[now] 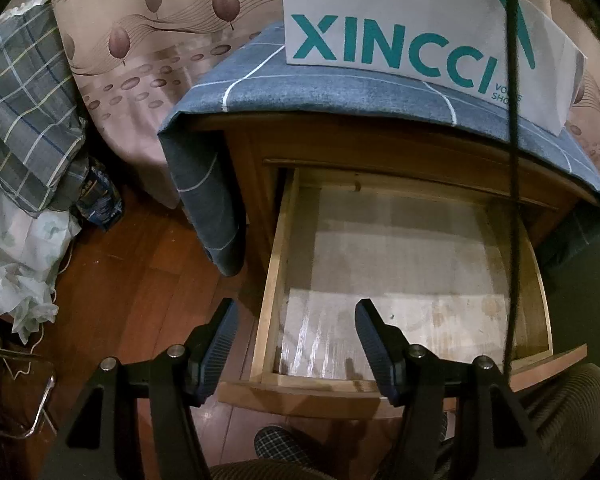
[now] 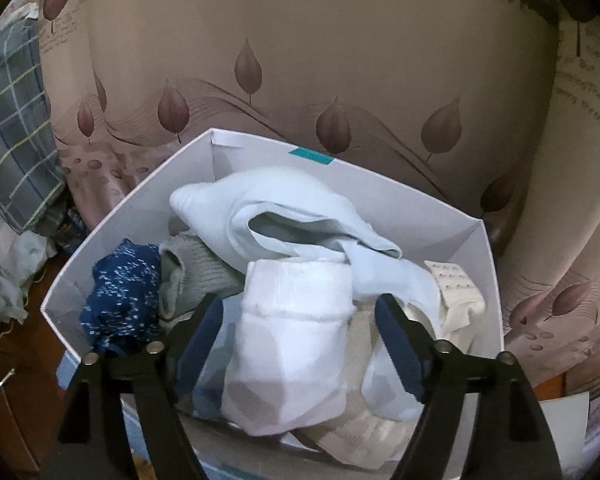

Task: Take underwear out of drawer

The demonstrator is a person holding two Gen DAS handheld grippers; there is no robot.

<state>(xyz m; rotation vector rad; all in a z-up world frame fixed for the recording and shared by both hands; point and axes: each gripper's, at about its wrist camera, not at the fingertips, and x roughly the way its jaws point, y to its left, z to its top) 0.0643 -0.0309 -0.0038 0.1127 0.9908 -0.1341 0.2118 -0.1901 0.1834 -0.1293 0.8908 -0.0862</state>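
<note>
In the left wrist view the wooden drawer (image 1: 274,280) of the nightstand is pulled out, and only a pale liner shows inside. My left gripper (image 1: 296,320) is open and empty above the drawer's front left corner. In the right wrist view a white box (image 2: 140,216) holds a pile of underwear: a white piece (image 2: 296,320), a pale blue piece (image 2: 292,208), a dark blue patterned piece (image 2: 124,292) and a cream piece (image 2: 456,292). My right gripper (image 2: 300,320) is open, its fingers on either side of the white piece just above the pile.
The nightstand top carries a blue checked cloth (image 1: 340,84) and the white XINCCI box (image 1: 400,16). A leaf-patterned bed cover (image 2: 300,80) stands behind. A plaid pillow (image 1: 24,120) and clutter lie at the left on the wooden floor (image 1: 140,280). A black cable (image 1: 514,160) hangs over the drawer.
</note>
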